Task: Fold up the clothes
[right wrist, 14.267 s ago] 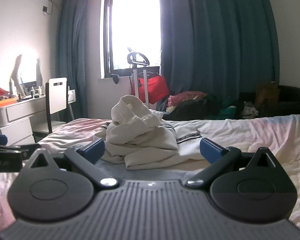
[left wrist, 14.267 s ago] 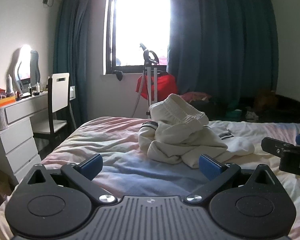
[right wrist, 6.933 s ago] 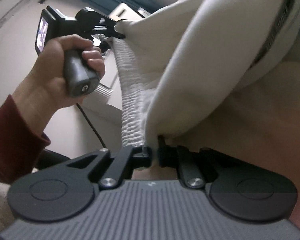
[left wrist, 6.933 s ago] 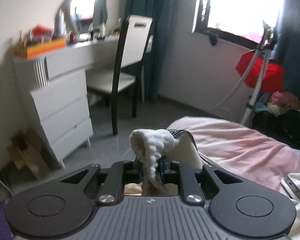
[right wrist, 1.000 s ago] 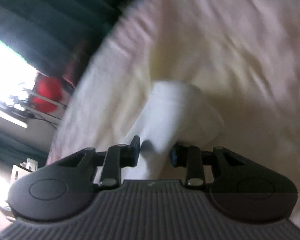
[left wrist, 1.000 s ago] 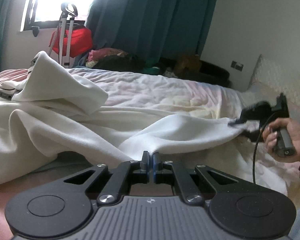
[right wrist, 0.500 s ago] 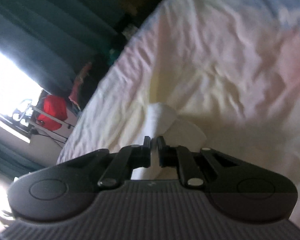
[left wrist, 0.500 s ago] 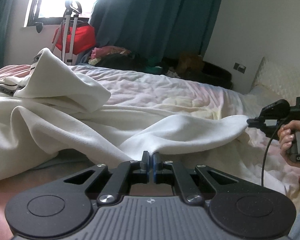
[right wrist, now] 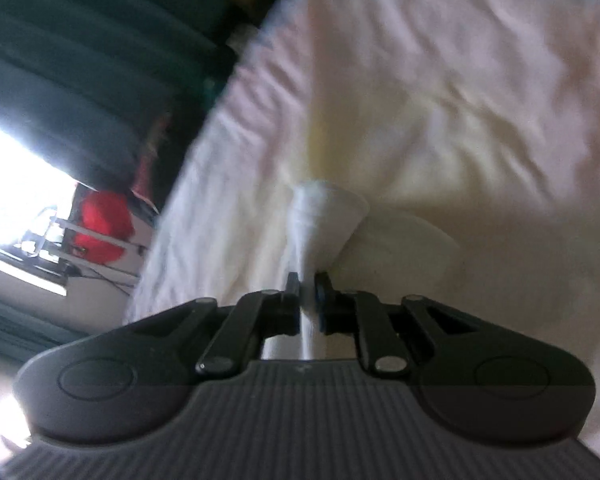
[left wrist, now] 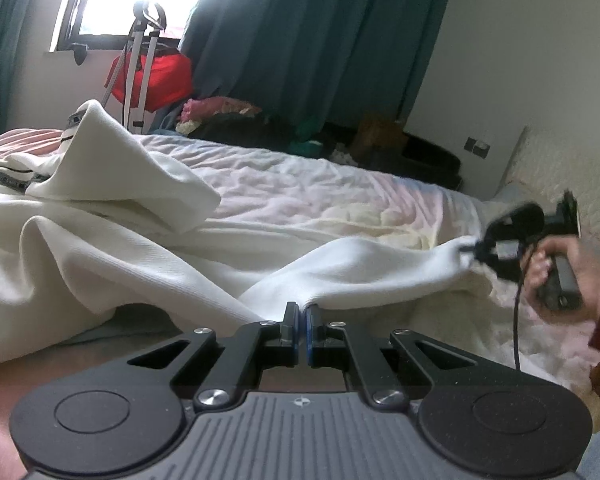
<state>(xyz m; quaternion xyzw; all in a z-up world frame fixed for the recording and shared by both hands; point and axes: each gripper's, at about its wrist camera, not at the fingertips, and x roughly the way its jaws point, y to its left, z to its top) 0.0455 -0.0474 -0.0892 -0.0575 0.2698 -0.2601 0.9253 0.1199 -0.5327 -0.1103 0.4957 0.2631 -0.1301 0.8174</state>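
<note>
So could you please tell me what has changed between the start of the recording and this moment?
The cream garment, first a crumpled heap mid-bed with both grippers open and clear, is now spread out low across the bed. The left hand-held gripper is shut on one edge, and the right hand-held gripper is shut on a far end. The red bag by the window stayed put.

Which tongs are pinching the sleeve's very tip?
The right tongs, out by the bed's far side; the left tongs grip the same white garment mid-fold, nearer the camera.

The right gripper (left wrist: pixel 470 249) has drawn the garment (left wrist: pixel 372 264) taut.
</note>
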